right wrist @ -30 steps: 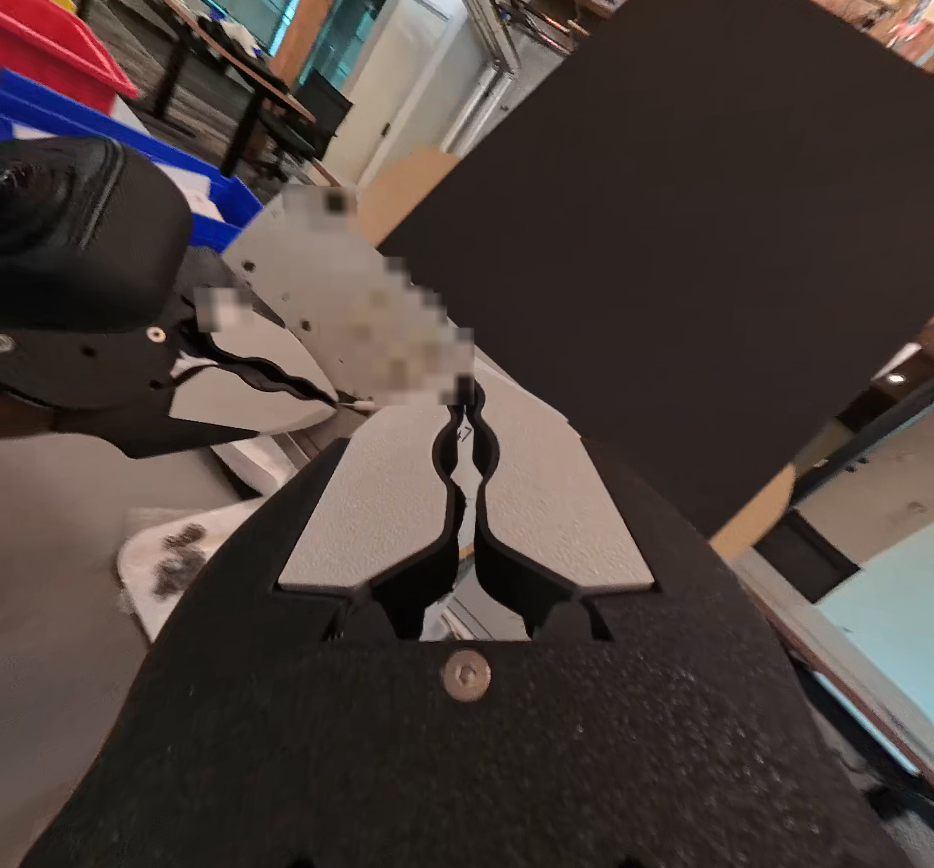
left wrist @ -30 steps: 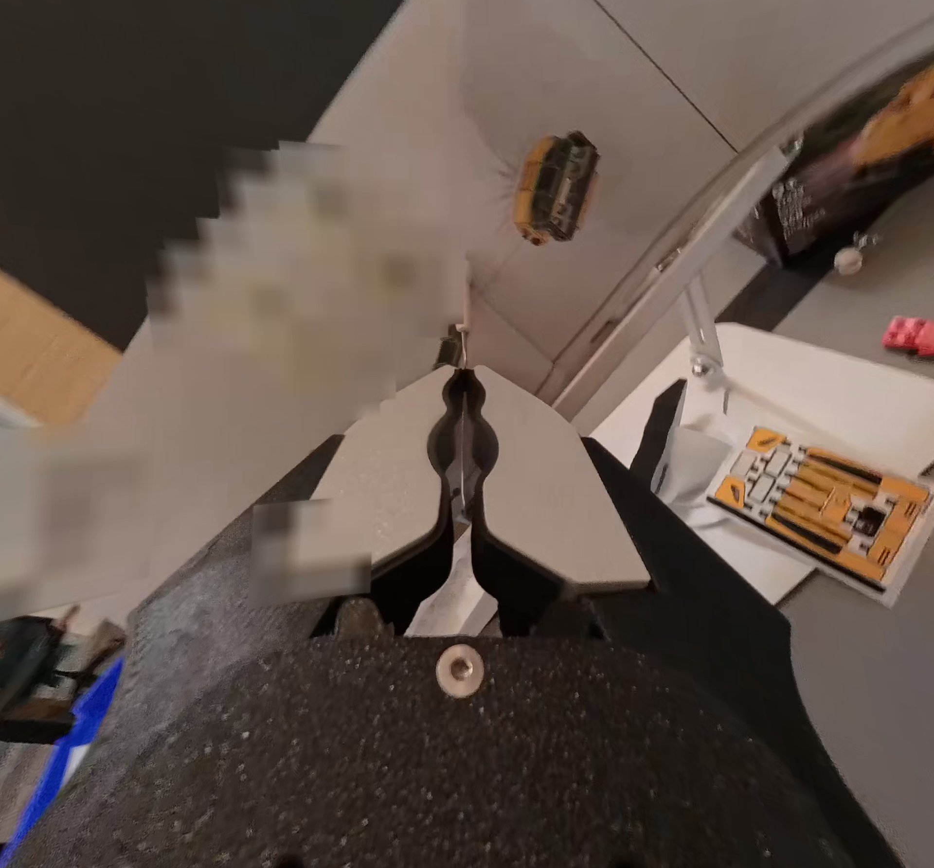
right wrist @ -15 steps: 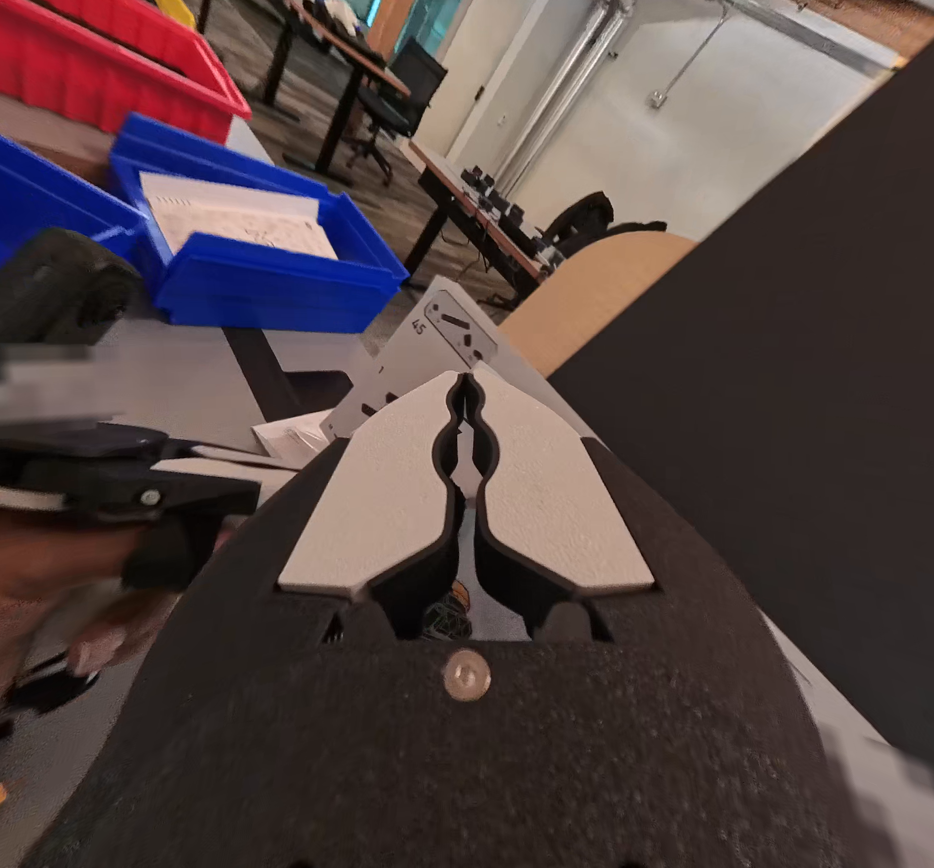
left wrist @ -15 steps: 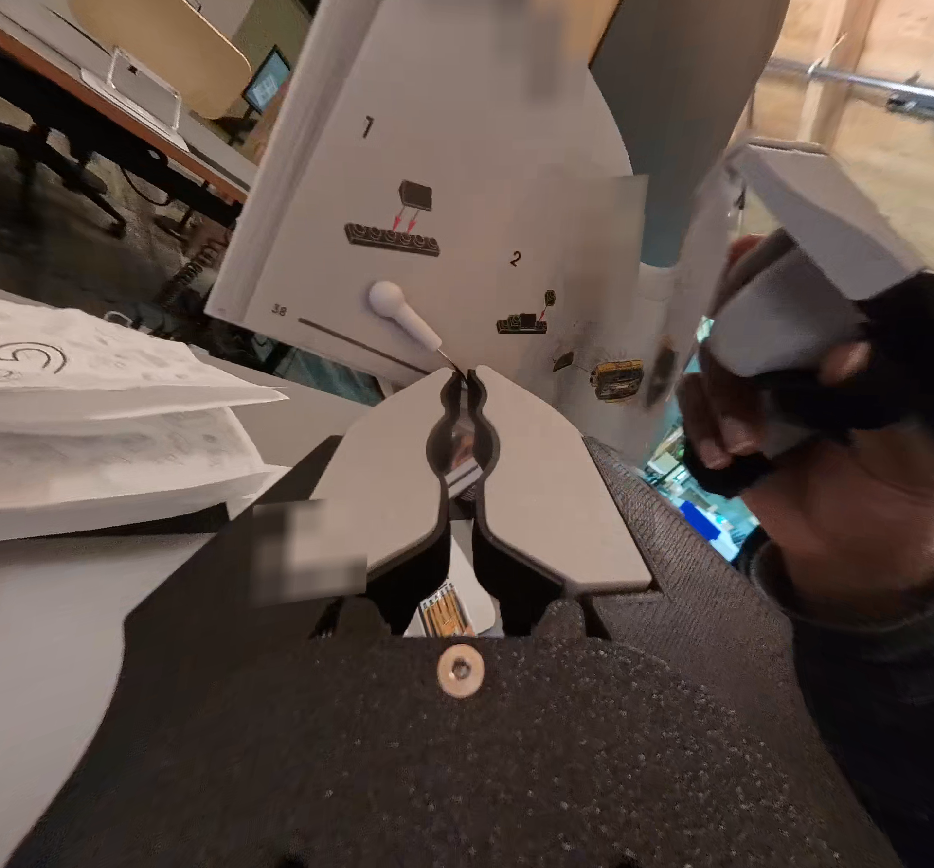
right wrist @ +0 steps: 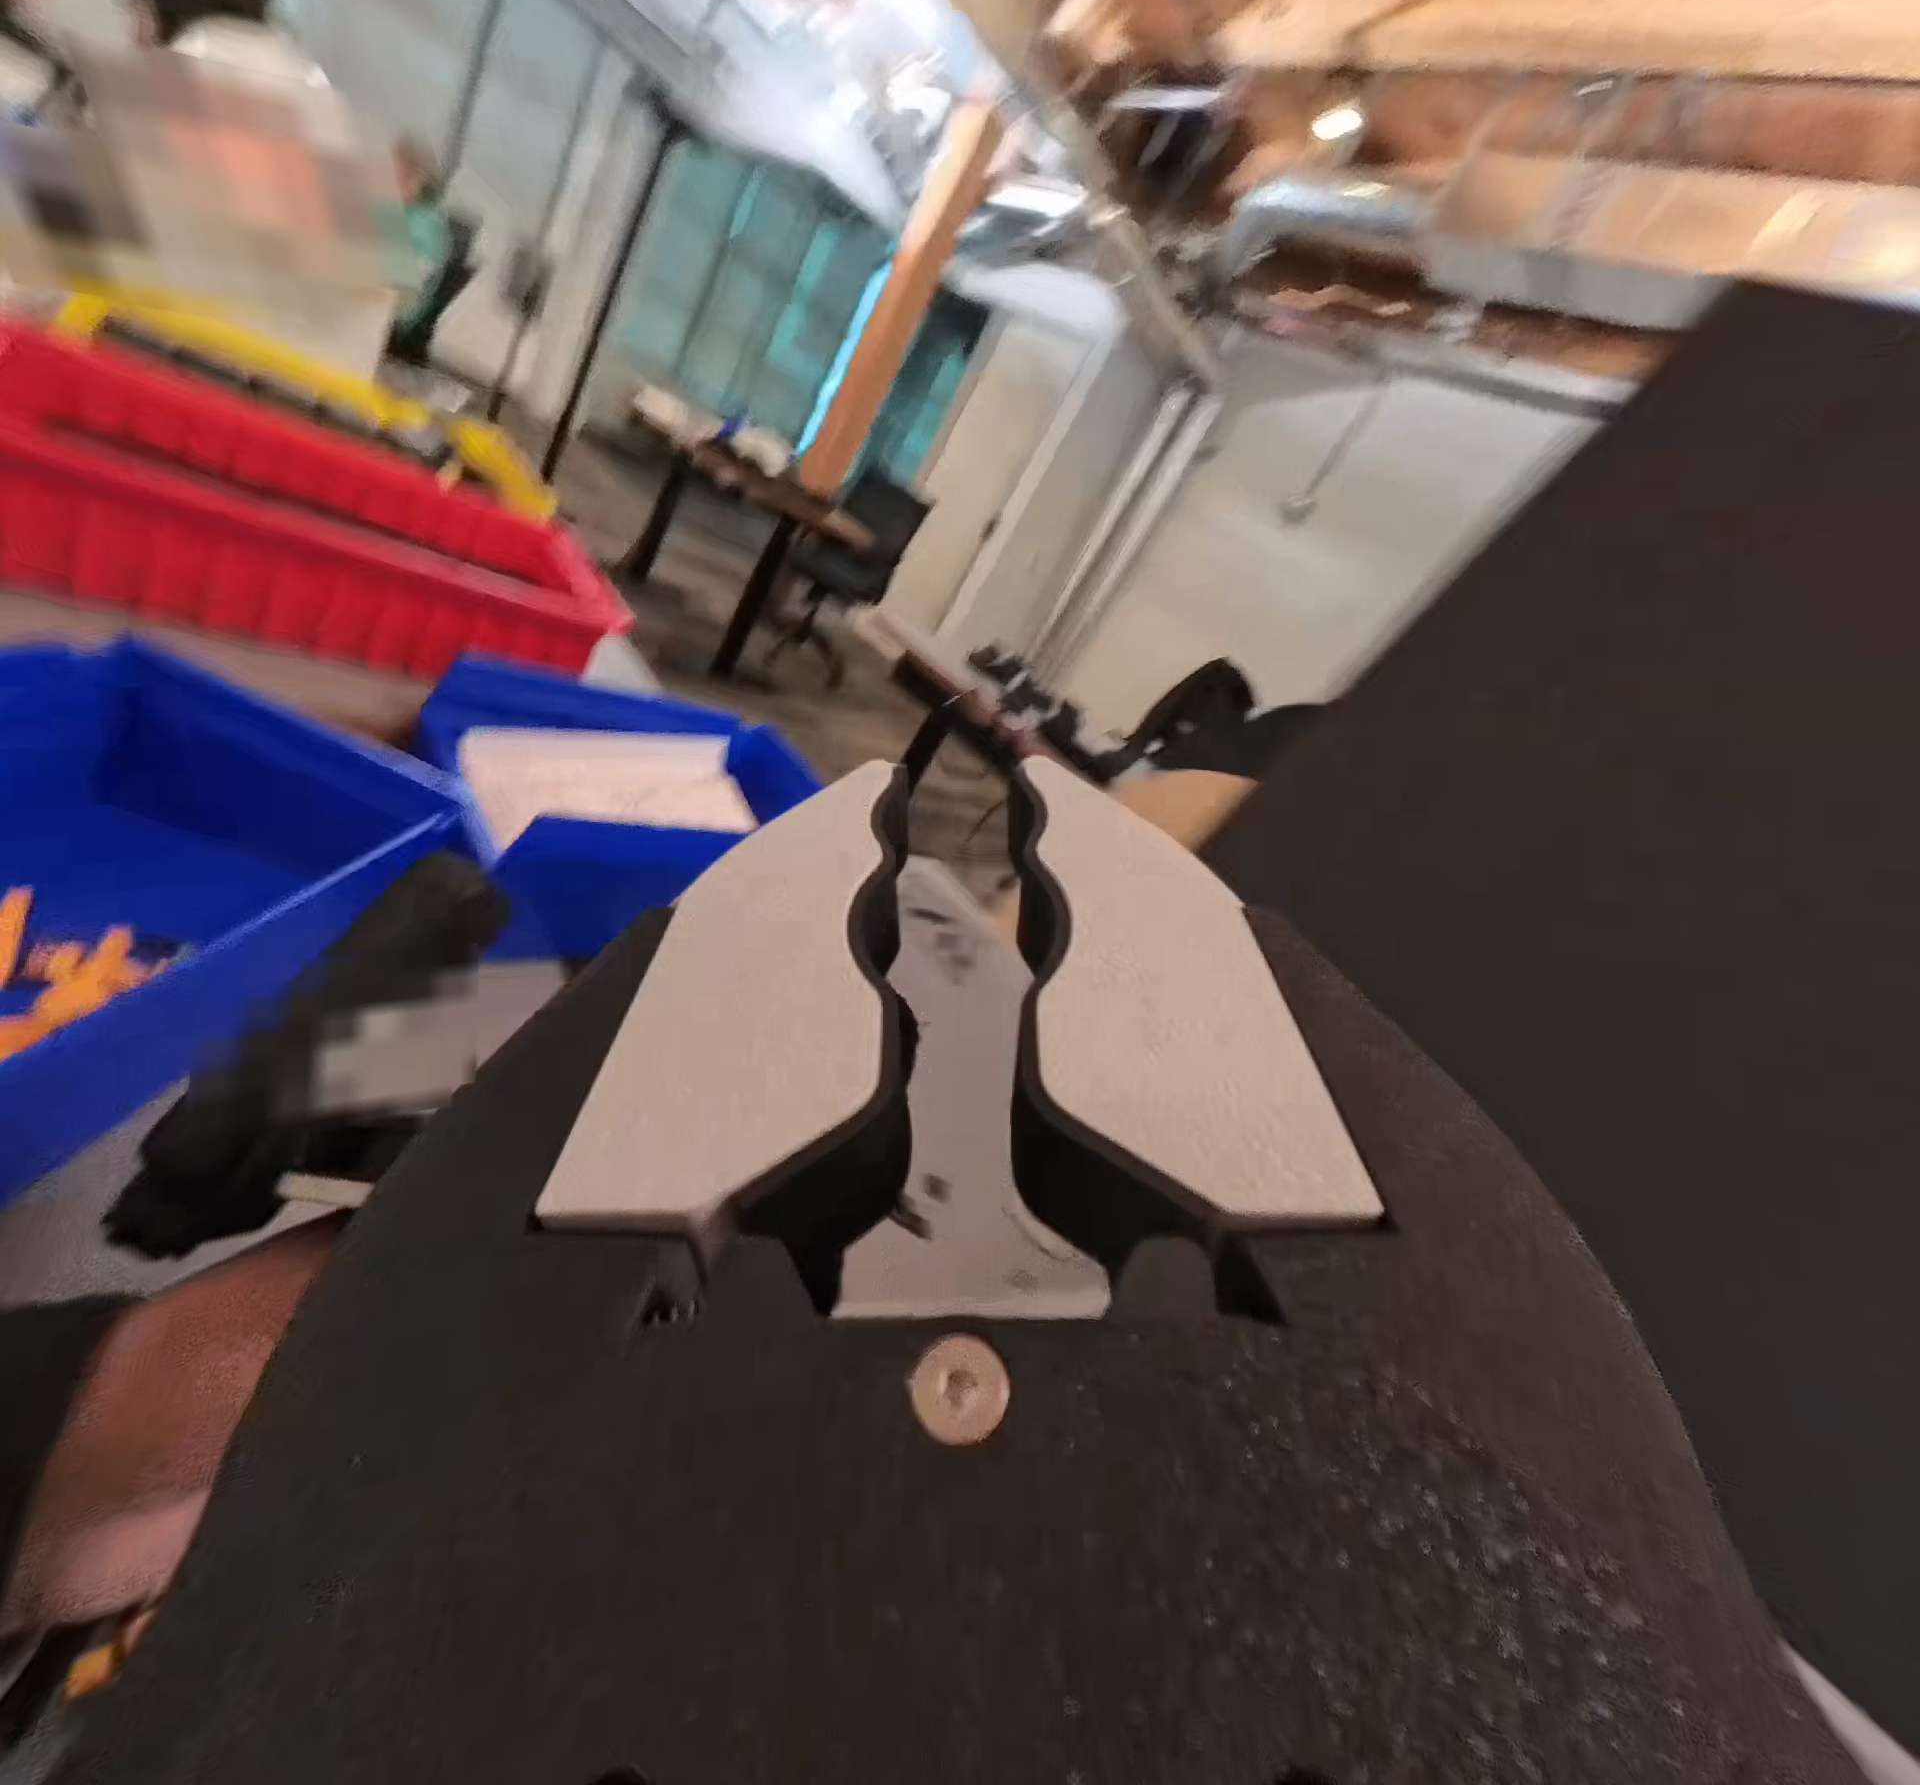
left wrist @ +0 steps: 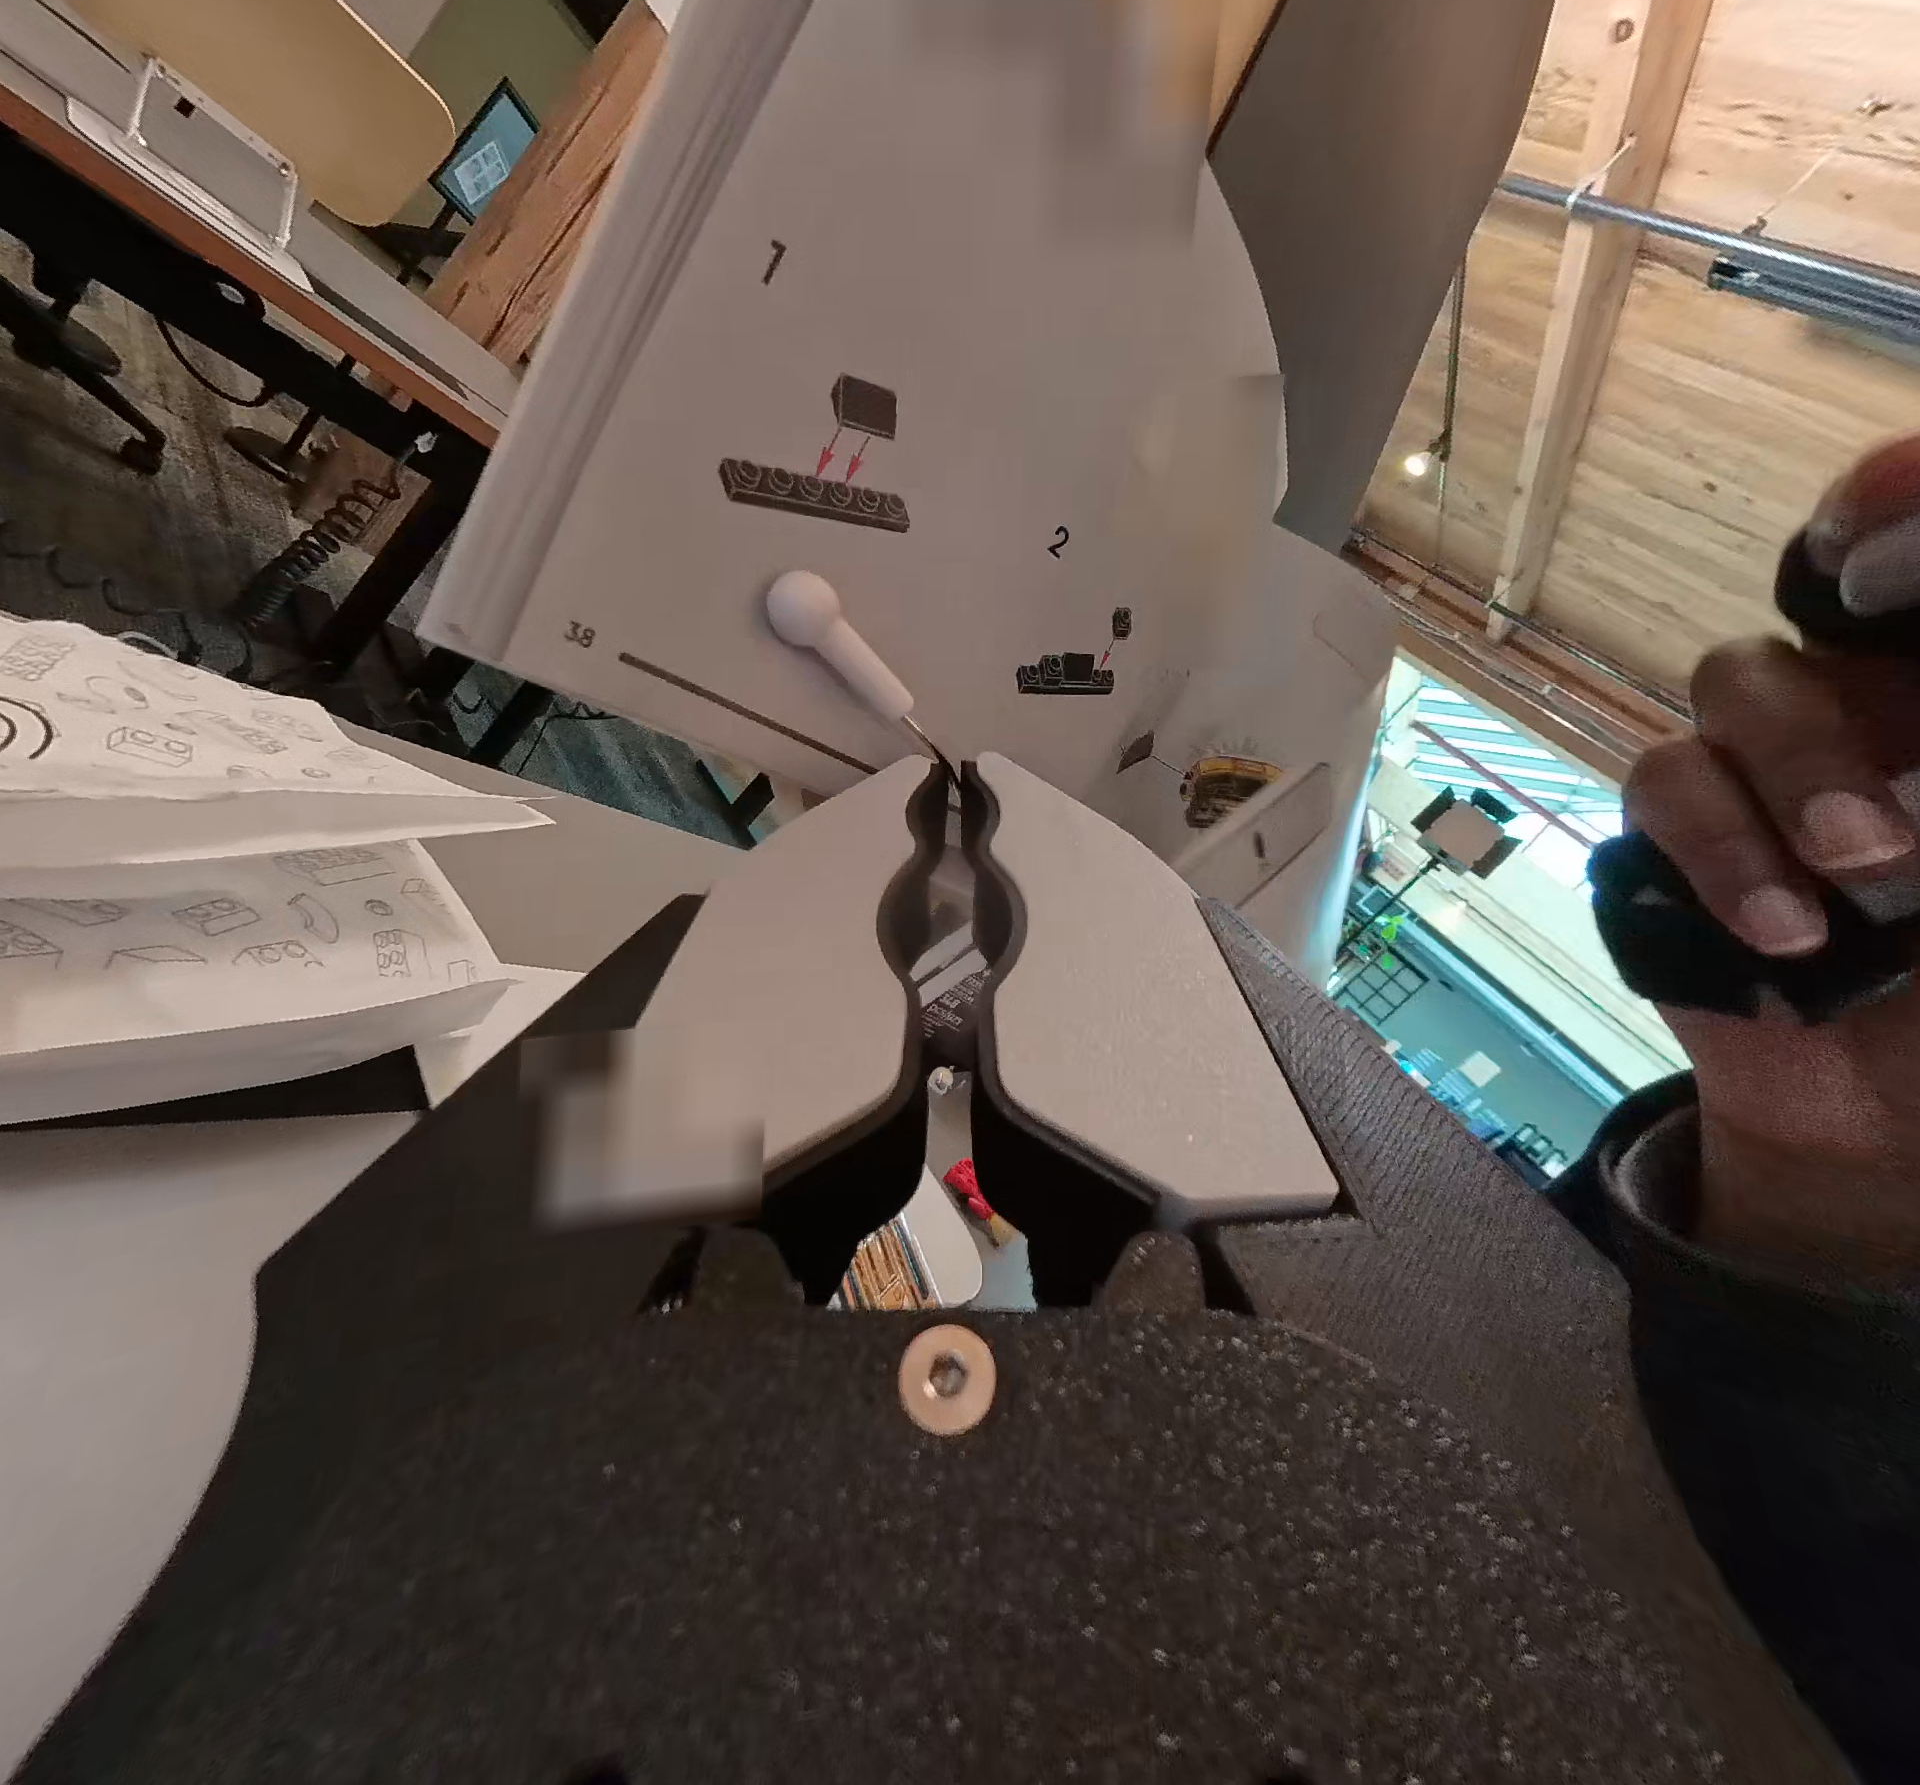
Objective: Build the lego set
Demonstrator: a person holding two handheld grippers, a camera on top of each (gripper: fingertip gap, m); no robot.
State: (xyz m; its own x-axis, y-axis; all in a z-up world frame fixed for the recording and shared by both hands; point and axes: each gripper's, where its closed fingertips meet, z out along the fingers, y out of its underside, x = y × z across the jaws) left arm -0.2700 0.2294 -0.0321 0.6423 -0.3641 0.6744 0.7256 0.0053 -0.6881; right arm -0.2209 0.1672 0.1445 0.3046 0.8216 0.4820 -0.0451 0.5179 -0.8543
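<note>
The open instruction booklet [left wrist: 935, 364] stands upright just ahead in the left wrist view, showing step drawings of dark bricks. My left gripper [left wrist: 951, 777] is shut on the thin wire of the white-knobbed page-holder arm [left wrist: 821, 618] that lies against the page's lower edge. My right gripper [right wrist: 961, 785] has its jaws a little apart and holds nothing; a booklet page [right wrist: 956, 1060] shows below, between its fingers. The right wrist view is blurred. The hand holding the right gripper [left wrist: 1787, 852] is at the right of the booklet.
White printed paper bags [left wrist: 208, 862] lie on the grey table at left. Blue bins [right wrist: 208, 862] and a red bin [right wrist: 260, 540] stand at left in the right wrist view. A black panel [right wrist: 1610, 800] rises at right. My left gripper's body [right wrist: 312, 1060] shows low left. The left gripper's tips are roughly 20 cm from the right gripper's.
My right gripper has gone from shut to slightly apart and has swung upward, letting go of the page. My left gripper stays shut on the page-holder wire, hardly moved in the last half second.
</note>
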